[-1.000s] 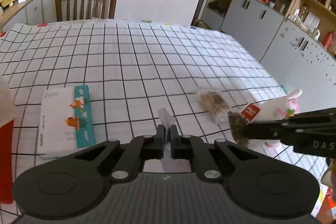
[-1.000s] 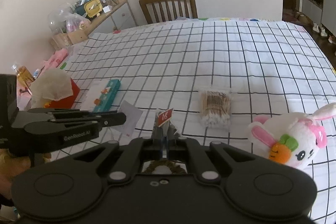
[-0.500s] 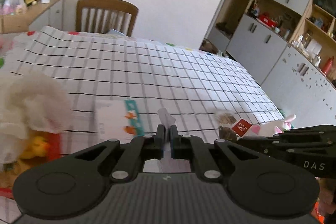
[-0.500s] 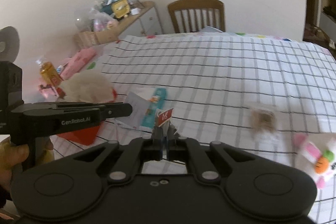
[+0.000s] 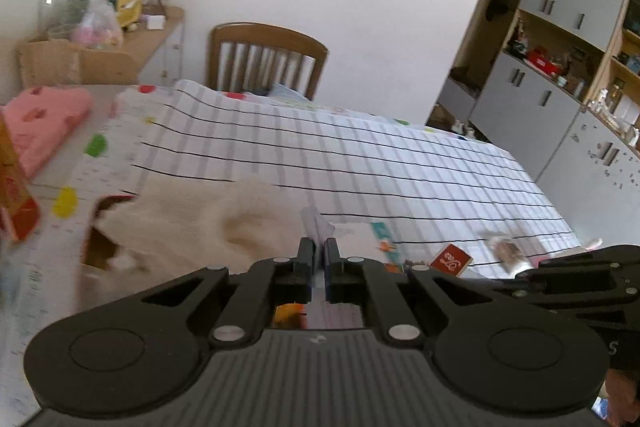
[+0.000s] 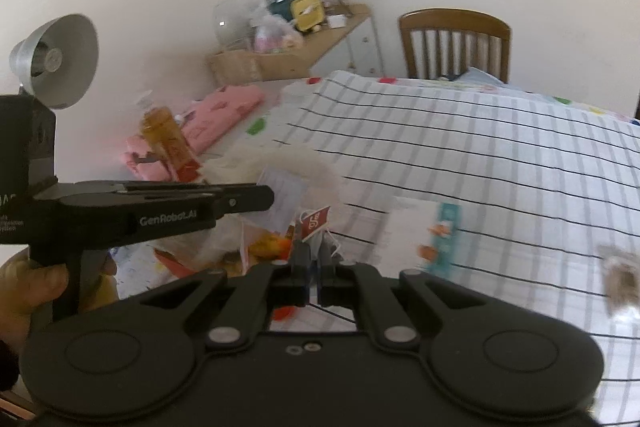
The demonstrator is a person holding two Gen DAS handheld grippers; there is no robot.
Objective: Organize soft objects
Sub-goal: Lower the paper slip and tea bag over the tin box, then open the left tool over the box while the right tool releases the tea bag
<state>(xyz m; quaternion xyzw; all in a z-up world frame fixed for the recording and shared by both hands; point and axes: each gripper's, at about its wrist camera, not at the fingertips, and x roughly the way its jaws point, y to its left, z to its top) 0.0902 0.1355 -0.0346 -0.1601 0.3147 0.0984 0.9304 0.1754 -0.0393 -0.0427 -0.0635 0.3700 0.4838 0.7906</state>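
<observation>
Both tongs are clenched on the same small item. A whitish paper label [image 5: 316,223] is pinched in the left tongs [image 5: 316,257]; a dark, fuzzy soft toy [image 6: 320,247] with a red tag [image 6: 315,223] is gripped by the right tongs [image 6: 315,259], though most of the toy is hidden by the jaws. The load is held in the air near the left end of the table [image 5: 400,163], over a cream fluffy item [image 5: 208,223] that sits in what looks like a red container; the view is too blurred for more.

Well apart to the right on the checked cloth, a card pack with a teal edge [image 6: 440,231] and a bag of cotton swabs [image 6: 618,279] are seen.

Risks judged from here:
- The label is thin paper; it could be torn or slipped from the left tongs if the two hands are pulled apart.
- Only an edge of the toy appears to be gripped, so it could be dropped short of the container if either grip is loosened early.
- The orange bottle [image 6: 168,143] stands near the container and could be knocked over by a low sweep.
</observation>
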